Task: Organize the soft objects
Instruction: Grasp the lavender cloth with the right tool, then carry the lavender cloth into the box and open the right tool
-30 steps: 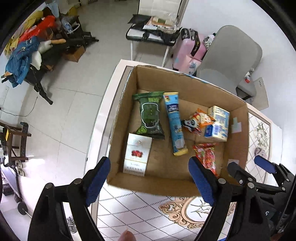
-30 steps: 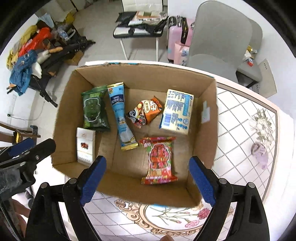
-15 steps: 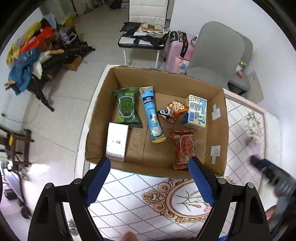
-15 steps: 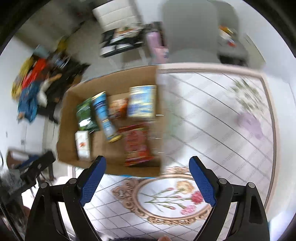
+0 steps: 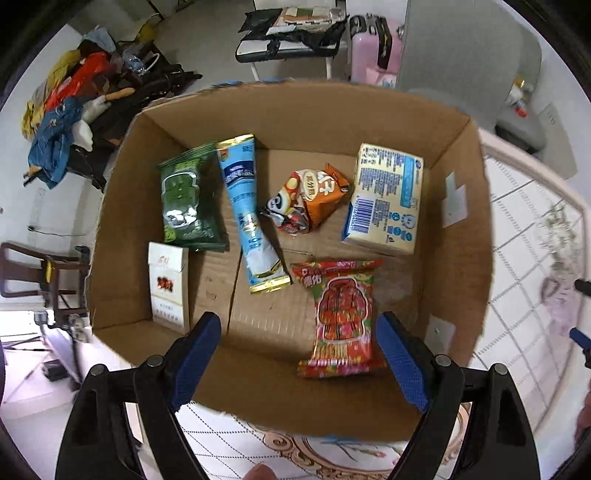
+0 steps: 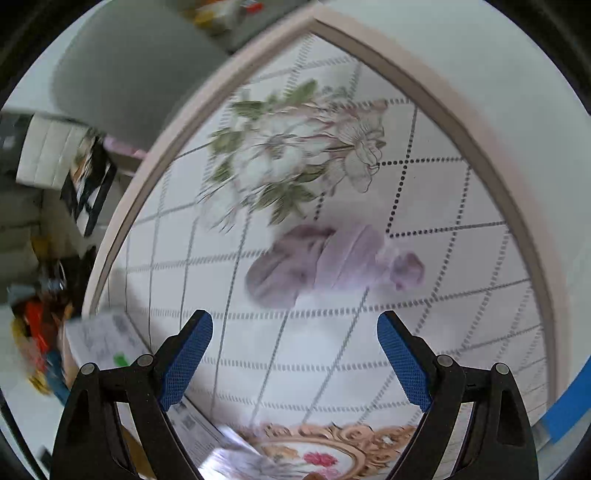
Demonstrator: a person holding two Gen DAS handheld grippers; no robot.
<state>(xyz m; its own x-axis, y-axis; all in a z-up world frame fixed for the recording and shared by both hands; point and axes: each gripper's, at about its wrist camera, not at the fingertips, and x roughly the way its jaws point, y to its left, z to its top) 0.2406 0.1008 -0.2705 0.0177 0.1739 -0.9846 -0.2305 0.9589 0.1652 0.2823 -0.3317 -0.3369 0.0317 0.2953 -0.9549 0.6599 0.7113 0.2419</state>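
A cardboard box (image 5: 469, 236) on the patterned table holds a green snack bag (image 5: 190, 201), a blue tube-shaped pack (image 5: 247, 206), an orange snack bag (image 5: 310, 201), a cream tissue pack (image 5: 386, 199), a red snack bag (image 5: 343, 314) and a white cigarette pack (image 5: 168, 288). My left gripper (image 5: 297, 354) is open and empty over the box's near wall. My right gripper (image 6: 293, 358) is open and empty, just short of a soft purple cloth (image 6: 317, 264) lying on the table. The cloth also shows blurred in the left wrist view (image 5: 557, 299).
The table's pink edge (image 6: 480, 133) curves close behind the cloth. A grey chair (image 5: 465, 55) stands beyond the box. A bench with clutter (image 5: 291, 33) and a pile of clothes (image 5: 66, 122) are on the floor at the back left.
My right gripper has swung right, away from the box, and now faces the purple cloth. My left gripper has moved closer over the box's near wall. Both stay open.
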